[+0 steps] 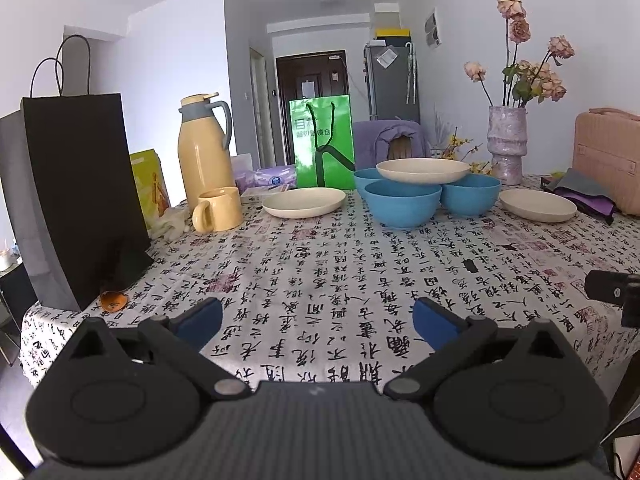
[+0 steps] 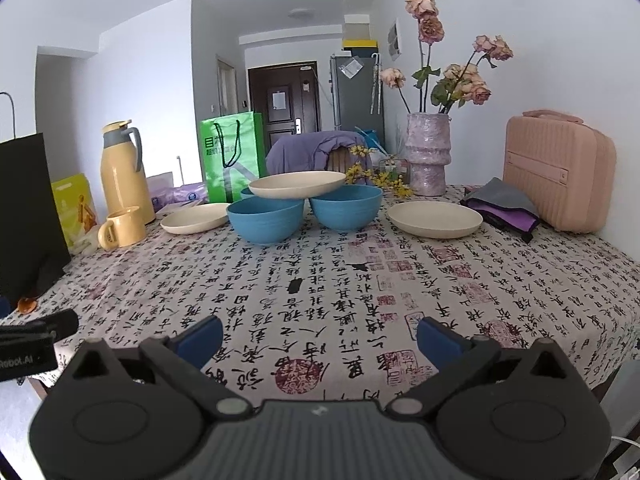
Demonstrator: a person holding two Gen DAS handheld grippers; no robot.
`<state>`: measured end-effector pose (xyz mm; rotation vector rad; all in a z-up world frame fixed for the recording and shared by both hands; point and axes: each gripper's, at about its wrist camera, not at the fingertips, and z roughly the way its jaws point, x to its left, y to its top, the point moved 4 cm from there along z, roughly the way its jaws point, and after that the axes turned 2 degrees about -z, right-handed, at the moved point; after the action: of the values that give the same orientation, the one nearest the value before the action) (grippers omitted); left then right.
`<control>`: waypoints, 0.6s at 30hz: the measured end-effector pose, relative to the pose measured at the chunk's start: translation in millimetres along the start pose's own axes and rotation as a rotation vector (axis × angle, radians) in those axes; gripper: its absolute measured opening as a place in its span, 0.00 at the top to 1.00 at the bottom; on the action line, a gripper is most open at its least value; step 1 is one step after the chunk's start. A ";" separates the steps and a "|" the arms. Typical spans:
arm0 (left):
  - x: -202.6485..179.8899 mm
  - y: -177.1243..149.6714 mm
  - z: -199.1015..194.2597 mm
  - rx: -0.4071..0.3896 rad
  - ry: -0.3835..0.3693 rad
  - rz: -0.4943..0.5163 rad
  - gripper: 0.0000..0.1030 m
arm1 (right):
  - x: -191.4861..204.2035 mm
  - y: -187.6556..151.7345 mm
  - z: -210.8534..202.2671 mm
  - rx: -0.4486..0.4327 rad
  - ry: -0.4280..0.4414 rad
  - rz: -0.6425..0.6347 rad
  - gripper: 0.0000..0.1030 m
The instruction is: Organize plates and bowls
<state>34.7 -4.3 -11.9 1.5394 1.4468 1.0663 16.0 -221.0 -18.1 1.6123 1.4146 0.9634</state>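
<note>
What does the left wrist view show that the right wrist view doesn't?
Only the left wrist view: the third blue bowl clearly, and the black bag's handles. Only the right wrist view: the whole pink case. Both share: the cream plate resting on the bowls, two cream plates on the tablecloth, and each view's own open tool, left and right.
</note>
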 end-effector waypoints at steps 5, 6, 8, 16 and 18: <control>0.3 -1.0 3.4 0.013 0.003 -0.005 0.00 | -1.6 -1.7 2.5 0.009 -0.003 0.004 0.00; 0.6 -0.9 3.9 0.013 0.004 -0.005 0.00 | -1.7 -1.6 3.0 0.008 -0.003 0.004 0.00; 0.2 -1.5 3.9 0.015 0.002 -0.004 0.00 | -1.2 -1.7 3.1 0.010 -0.002 0.003 0.00; -1.0 -2.7 3.4 0.018 0.002 -0.005 0.00 | -1.3 -2.4 0.8 0.007 -0.007 0.002 0.00; -1.2 -3.1 3.9 0.025 0.001 -0.007 0.00 | -1.9 -3.0 0.9 0.010 -0.012 0.001 0.00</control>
<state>37.2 -5.3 -16.2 1.5501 1.4703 1.0480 15.4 -222.7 -21.3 1.6234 1.4128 0.9478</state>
